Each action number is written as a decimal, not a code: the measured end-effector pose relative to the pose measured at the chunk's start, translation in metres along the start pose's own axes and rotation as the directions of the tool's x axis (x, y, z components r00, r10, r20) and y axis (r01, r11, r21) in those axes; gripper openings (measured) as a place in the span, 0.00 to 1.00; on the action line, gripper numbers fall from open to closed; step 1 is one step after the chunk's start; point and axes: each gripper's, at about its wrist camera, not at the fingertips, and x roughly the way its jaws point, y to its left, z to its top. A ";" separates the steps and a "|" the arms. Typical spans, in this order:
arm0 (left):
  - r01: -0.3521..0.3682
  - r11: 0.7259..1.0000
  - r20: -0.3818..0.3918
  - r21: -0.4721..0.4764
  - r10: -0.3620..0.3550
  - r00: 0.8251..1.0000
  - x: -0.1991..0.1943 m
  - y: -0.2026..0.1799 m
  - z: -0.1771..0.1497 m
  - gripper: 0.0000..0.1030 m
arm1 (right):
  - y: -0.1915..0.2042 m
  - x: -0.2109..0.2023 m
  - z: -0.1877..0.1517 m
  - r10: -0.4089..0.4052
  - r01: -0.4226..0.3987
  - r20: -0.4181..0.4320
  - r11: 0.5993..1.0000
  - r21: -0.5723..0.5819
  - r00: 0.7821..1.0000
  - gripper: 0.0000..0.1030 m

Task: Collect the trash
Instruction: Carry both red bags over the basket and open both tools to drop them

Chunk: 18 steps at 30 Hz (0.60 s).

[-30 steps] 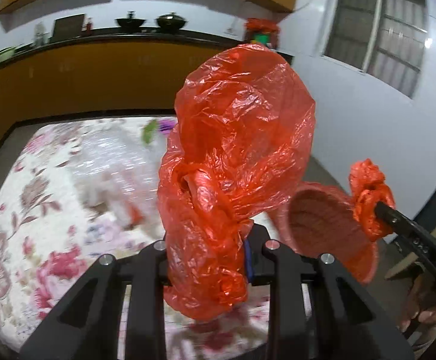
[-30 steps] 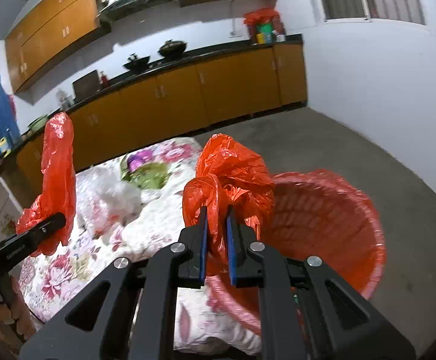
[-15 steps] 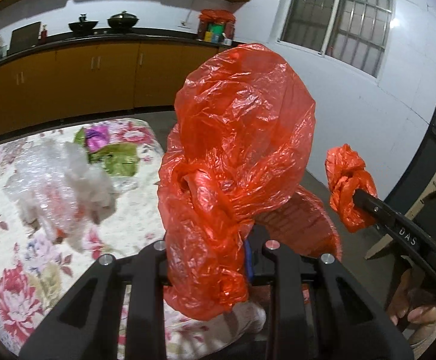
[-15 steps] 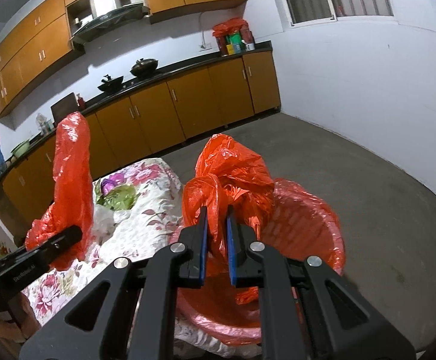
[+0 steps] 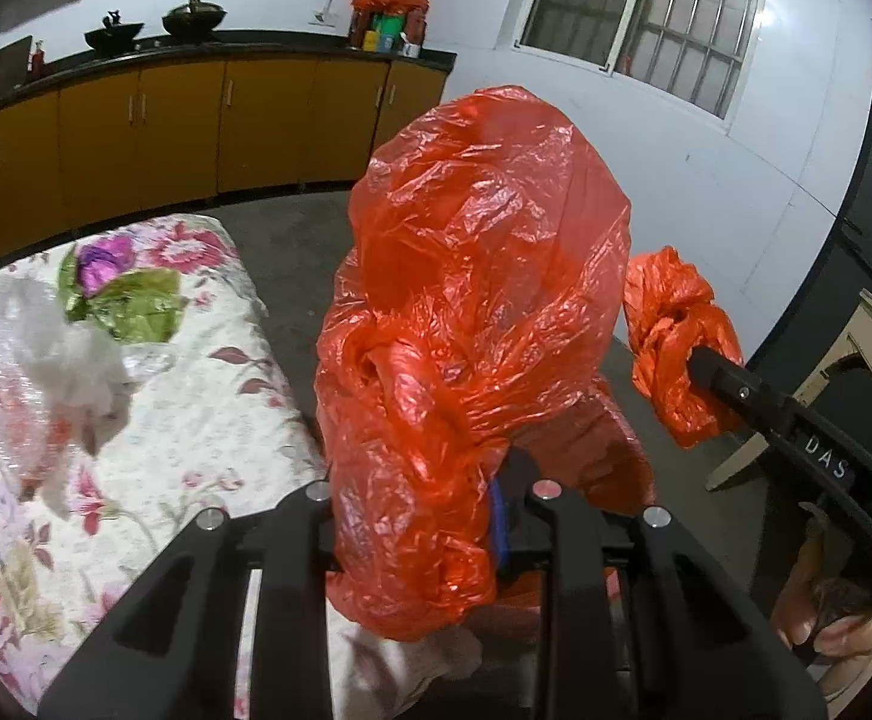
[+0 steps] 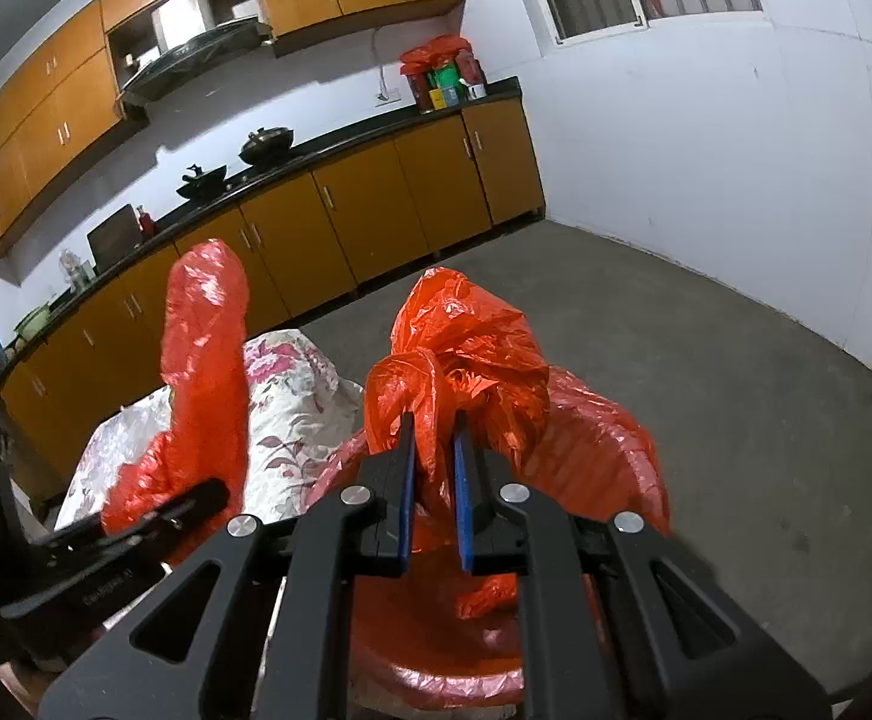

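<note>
Jaws of both grippers clamp bunched edges of the red plastic bag (image 5: 472, 324): left gripper (image 5: 436, 516), right gripper (image 6: 434, 468). Bag hangs beside the floral-cloth counter (image 5: 195, 408). Film judged light, soft, slippery, tear-prone; best held at gathered rim.

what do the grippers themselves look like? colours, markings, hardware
Both are matte black plastic with angular cut-out linkages and silver screw heads. The right gripper has blue pads inside its fingers. The left gripper shows a blue strip too. White "DAS" lettering marks the right one's side. A bare hand holds it.
</note>
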 end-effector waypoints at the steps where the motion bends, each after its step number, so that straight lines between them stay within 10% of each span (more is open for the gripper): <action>1: 0.009 1.000 -0.007 -0.001 -0.009 1.000 0.004 -0.002 0.000 0.29 | -0.001 0.001 0.000 0.002 -0.002 -0.001 1.000 0.005 1.000 0.11; 10: 0.037 0.999 -0.078 -0.009 -0.038 0.996 0.041 -0.003 -0.009 0.52 | -0.016 0.008 0.000 0.001 -0.001 -0.014 0.999 0.049 1.000 0.40; 18: 0.036 0.999 -0.094 -0.033 -0.039 0.995 0.043 0.007 -0.015 0.60 | -0.022 0.003 -0.001 -0.024 0.024 -0.015 0.998 0.055 1.000 0.40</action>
